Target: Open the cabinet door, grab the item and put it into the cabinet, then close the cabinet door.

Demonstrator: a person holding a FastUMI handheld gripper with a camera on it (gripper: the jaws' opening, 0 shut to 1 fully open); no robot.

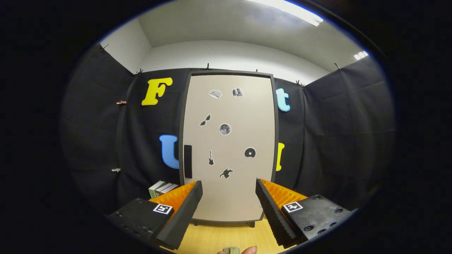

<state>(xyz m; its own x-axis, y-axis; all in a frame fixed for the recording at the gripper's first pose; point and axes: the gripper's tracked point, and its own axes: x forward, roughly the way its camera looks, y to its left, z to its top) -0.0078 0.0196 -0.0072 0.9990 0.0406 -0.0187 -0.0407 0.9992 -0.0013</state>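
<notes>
Currently the gripper [229,201], fingers apart, is facing the shut cabinet door [229,148]; approaching its handle [188,161] squarely is advisable.

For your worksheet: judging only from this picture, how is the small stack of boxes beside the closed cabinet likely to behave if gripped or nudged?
The boxes look flat-sided and rigid, so they should probably not roll. Several lean together beside the cabinet, so a nudge may separate or topple them. Weight cannot be judged. The tool is open, holding nothing.
</notes>
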